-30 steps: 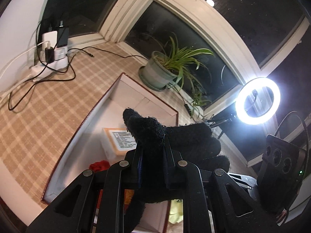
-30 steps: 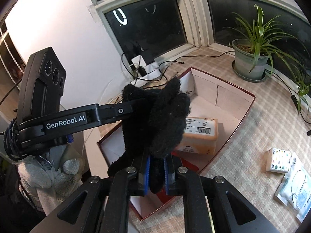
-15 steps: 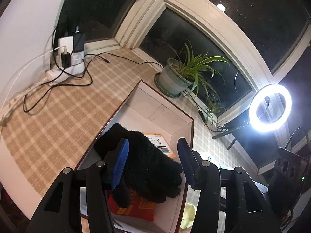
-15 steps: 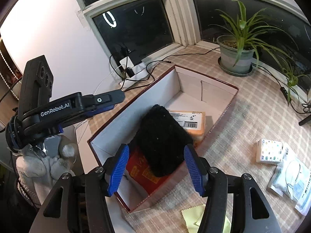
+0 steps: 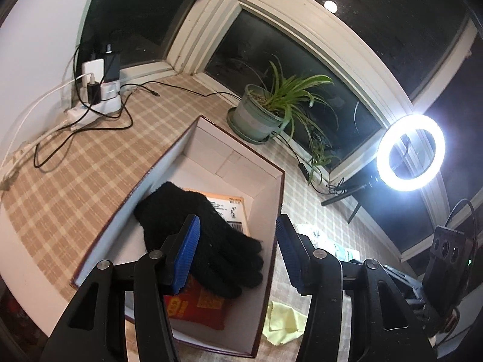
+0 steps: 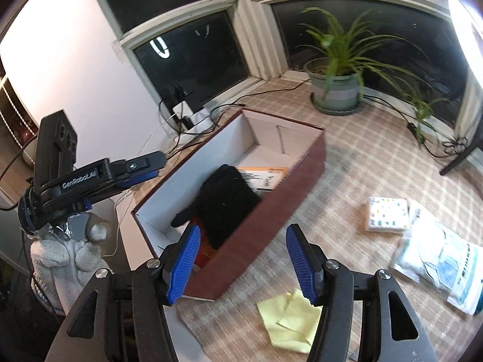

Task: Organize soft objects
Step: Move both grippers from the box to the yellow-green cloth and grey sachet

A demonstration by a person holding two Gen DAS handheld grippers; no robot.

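- Your right tool (image 6: 241, 262) stands with its jaws apart and nothing between the blue pads; it looks down over the near corner of the box (image 6: 271, 202).
- Your left tool (image 5: 237, 253) is likewise spread and empty, hanging above the box's open top, with the black glove (image 5: 199, 235) showing just past its left pad (image 5: 185, 253).
- Just below and slightly right of your right tool, the yellow cloth (image 6: 289, 321) lies flat on the table (image 6: 347, 181), outside the box. It is probably the next soft thing to collect, and your right hand is the nearer one: the cloth sits almost under that tool's right finger, while from the left wrist view it only peeks past the box's near corner.
- The cloth is folded, with no clear long axis; one pointed corner faces the box, so a pinch there looks easiest.
- Further right on the table are a small white packet (image 6: 388, 214) and a clear bagged mask pack (image 6: 437, 265), well apart from the box.
- Inside the box the glove rests across a red packet (image 5: 196, 304) and an orange labelled pack (image 5: 226, 208), its fingers toward the near right wall.
- Beyond, a potted plant (image 6: 335, 90) stands by the window.
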